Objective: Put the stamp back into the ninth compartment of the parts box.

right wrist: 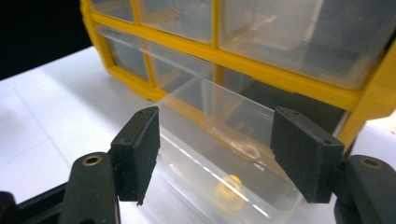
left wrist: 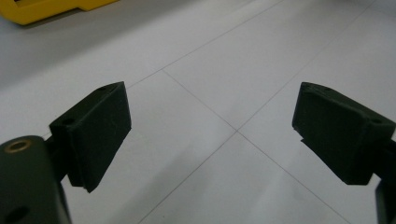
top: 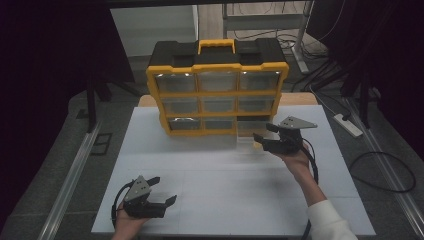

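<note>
Two grippers: left gripper [top: 159, 190] near edge of table [top: 220, 175], jaws wide, empty; right gripper [top: 266, 132] jaws wide, straddling one clear drawer [right wrist: 219, 158] pulled from yellow nine-slot organizer [top: 217, 87].

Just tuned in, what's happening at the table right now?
A person's right gripper sits open around a clear plastic drawer pulled out of the bottom right slot of the yellow and black organiser case. A small yellow piece lies inside it. The left gripper hovers open near the white table's front edge.
</note>
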Tool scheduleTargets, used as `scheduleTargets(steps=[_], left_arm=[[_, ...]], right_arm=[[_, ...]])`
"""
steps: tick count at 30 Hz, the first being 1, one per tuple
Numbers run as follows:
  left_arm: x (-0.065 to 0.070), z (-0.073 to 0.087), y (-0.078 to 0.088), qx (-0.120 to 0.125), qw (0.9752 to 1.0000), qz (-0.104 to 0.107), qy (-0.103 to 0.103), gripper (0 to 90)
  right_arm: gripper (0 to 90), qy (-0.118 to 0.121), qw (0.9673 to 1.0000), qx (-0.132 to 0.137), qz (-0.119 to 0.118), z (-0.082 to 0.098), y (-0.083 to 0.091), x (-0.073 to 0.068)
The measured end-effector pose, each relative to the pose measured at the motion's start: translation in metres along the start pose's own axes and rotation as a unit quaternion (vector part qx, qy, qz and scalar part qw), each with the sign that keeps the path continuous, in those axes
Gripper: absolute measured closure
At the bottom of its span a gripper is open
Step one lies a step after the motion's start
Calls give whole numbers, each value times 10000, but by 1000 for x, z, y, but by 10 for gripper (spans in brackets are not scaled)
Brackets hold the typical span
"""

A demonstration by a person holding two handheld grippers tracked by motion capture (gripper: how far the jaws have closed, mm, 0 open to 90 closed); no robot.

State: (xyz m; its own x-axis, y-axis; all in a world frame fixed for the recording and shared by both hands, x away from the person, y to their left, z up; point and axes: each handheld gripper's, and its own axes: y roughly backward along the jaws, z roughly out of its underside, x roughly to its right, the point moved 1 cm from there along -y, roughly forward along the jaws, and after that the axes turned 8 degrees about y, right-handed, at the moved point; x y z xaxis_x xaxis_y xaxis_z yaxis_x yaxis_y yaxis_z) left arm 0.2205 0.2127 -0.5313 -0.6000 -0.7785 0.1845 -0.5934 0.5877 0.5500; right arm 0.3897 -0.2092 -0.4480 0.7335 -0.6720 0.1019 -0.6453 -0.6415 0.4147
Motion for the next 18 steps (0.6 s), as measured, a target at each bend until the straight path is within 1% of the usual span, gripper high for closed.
scheduleTargets(steps=[3, 6, 10, 12, 17, 18], left_arm=[[0, -1, 0, 7, 10000, -8, -11, 116], [1, 0, 1, 12, 10000, -3, -12, 116], [2, 0, 1, 12, 10000, 1, -59, 116], [2, -1, 1, 34, 10000, 6, -43, 116], [2, -1, 2, 65, 10000, 36, -56, 116], [2, -1, 2, 65, 10000, 36, -56, 116]], right_arm=[[340, 108, 9999, 37, -99, 0, 5, -4], [340, 153, 9998, 25, -108, 1, 7, -6], [340, 137, 9999, -10, -69, 4, 10, -6], [342, 183, 9998, -35, -18, 7, 14, -9], [344, 238, 9997, -10, -42, 11, 27, -21], [344, 238, 9997, -10, -42, 11, 27, -21]])
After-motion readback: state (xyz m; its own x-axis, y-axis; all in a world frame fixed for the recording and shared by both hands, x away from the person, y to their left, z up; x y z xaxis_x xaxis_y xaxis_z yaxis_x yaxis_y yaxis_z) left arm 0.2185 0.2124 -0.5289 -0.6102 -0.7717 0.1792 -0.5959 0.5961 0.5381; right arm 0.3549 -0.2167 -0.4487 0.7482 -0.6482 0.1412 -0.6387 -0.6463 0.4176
